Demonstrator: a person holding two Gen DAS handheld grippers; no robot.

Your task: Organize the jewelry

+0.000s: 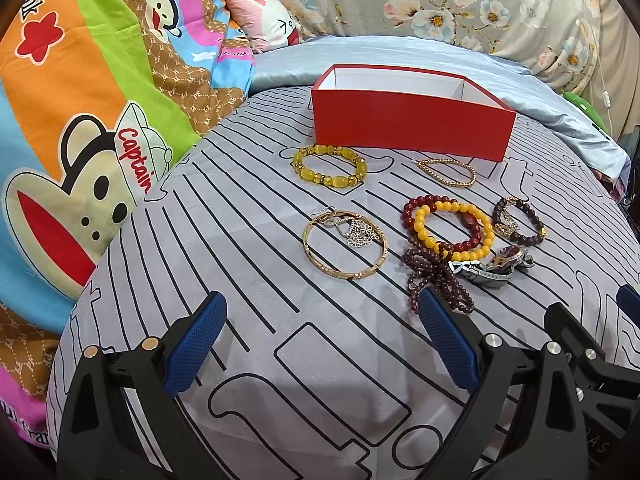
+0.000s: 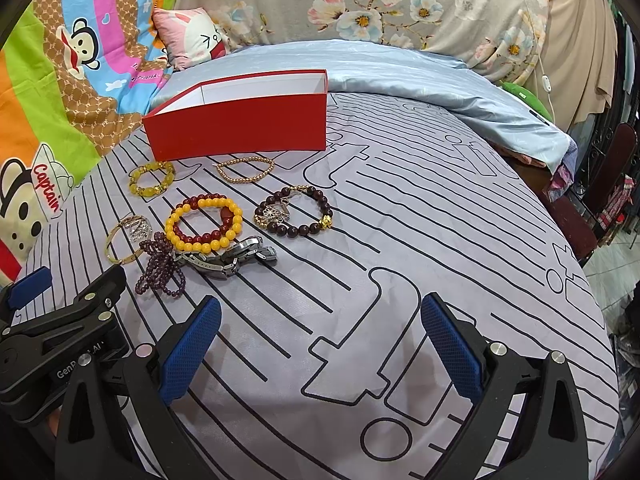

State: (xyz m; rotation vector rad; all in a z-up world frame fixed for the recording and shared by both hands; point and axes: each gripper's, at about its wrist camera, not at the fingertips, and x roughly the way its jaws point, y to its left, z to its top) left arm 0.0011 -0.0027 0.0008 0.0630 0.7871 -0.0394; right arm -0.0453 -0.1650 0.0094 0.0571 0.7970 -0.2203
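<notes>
Jewelry lies loose on the grey striped sheet (image 1: 248,208), none visibly in the red box (image 1: 412,128) at 12 o'clock. Your left gripper (image 1: 324,344) is wide open, holding nothing; gold bangle (image 1: 345,245) sits dead ahead with a silver flower charm across it. Your right gripper (image 2: 320,344) is also spread, empty, with bare sheet ahead. Risks: the purple bead strand (image 1: 438,280) touches your left gripper's right finger and tangles with the watch (image 1: 492,266); the orange bracelet (image 1: 452,232) overlaps the red one, so one grab likely drags neighbours. Soft bedding gives under pressure. Yellow bracelet (image 1: 330,168) and thin gold chain (image 1: 448,172) lie just before the box.
</notes>
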